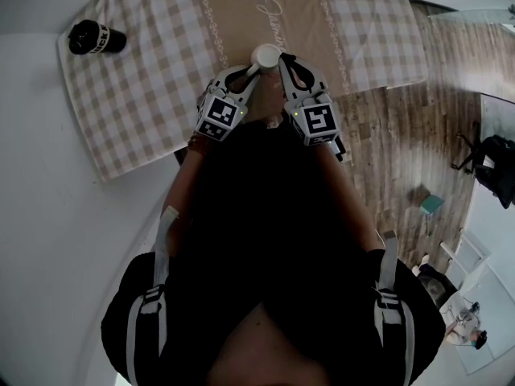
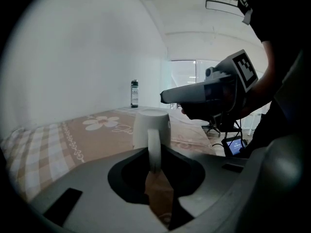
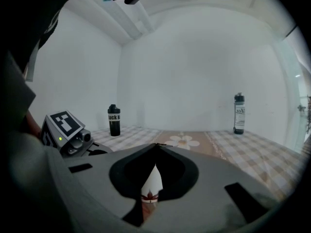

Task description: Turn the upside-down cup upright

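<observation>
A white cup (image 1: 265, 55) stands on the beige band of the tablecloth, seemingly mouth down. In the left gripper view the cup (image 2: 151, 125) fills the middle, its handle running down between the jaws. My left gripper (image 1: 254, 68) (image 2: 154, 152) is shut on that handle. My right gripper (image 1: 282, 61) (image 3: 156, 147) is shut and empty, its tips right beside the cup's right side. Through the gap under its jaws I see a slice of the cup (image 3: 151, 183) with a red leaf print. In the left gripper view the right gripper (image 2: 204, 92) hangs just above and behind the cup.
A checked cloth (image 1: 145, 95) covers the table against the white wall. A black bottle (image 1: 95, 37) (image 3: 113, 120) stands at the far left corner, and a darker bottle (image 2: 134, 93) (image 3: 237, 113) at the far side. Wooden floor (image 1: 402, 127) lies to the right.
</observation>
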Action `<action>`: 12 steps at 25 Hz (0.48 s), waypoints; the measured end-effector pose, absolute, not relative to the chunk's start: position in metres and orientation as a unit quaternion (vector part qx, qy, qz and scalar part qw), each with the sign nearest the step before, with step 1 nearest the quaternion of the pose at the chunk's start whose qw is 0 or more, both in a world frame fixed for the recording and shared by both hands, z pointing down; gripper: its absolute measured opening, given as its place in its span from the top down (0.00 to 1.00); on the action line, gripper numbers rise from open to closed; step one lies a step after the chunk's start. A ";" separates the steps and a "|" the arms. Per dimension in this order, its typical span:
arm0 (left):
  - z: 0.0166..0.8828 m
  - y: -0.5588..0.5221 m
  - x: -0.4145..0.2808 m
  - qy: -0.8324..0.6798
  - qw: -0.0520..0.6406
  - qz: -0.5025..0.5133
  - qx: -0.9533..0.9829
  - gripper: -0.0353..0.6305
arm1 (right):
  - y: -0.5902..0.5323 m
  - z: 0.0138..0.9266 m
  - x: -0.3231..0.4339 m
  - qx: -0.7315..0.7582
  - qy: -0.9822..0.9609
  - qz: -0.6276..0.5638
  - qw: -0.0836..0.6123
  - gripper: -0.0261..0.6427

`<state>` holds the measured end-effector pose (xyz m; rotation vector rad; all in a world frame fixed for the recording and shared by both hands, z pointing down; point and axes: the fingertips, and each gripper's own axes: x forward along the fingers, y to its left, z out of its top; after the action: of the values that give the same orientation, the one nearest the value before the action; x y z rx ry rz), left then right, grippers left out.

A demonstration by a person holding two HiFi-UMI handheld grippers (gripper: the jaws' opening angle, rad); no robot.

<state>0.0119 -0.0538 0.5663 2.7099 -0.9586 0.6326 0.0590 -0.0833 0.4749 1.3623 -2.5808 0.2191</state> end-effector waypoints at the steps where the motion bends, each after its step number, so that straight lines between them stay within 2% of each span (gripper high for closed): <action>1: 0.565 -0.054 0.012 -0.324 0.096 0.213 0.917 0.84 | -0.083 0.475 0.059 0.463 -0.877 0.074 0.107 0.95; 12: 0.553 -0.059 0.014 -0.322 0.084 0.196 0.922 0.84 | -0.082 0.479 0.075 0.479 -0.867 0.080 0.112 0.95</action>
<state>0.0137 -0.0586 0.5526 2.7522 -0.9611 0.5851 0.0754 -0.0822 0.4788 1.4050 -2.5449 0.2351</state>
